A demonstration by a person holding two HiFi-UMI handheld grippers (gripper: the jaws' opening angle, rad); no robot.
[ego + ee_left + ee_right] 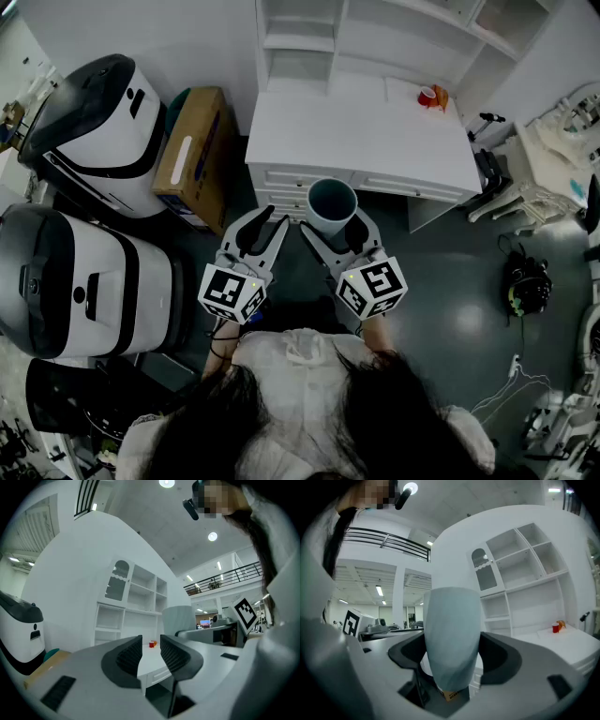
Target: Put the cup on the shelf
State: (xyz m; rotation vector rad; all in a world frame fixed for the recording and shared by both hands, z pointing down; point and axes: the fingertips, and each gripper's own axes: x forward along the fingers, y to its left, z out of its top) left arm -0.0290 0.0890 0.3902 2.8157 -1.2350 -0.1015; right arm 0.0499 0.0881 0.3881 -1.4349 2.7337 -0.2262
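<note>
A pale blue-grey cup (332, 206) (452, 634) stands upright between the jaws of my right gripper (334, 228) (452, 654), which is shut on its lower half with the jaws spread wide. It hangs just in front of the white desk (366, 141). The white shelf unit (375, 37) (520, 569) rises behind the desk with open compartments. My left gripper (267, 225) (151, 645) hovers beside the right one, its jaws a narrow gap apart with nothing between them.
A small red cup (427, 96) (555, 627) sits at the desk's far right. Two large white-and-black machines (94, 122) (75, 281) and a cardboard box (192, 155) stand at the left. A black bag (525, 281) lies on the floor at the right.
</note>
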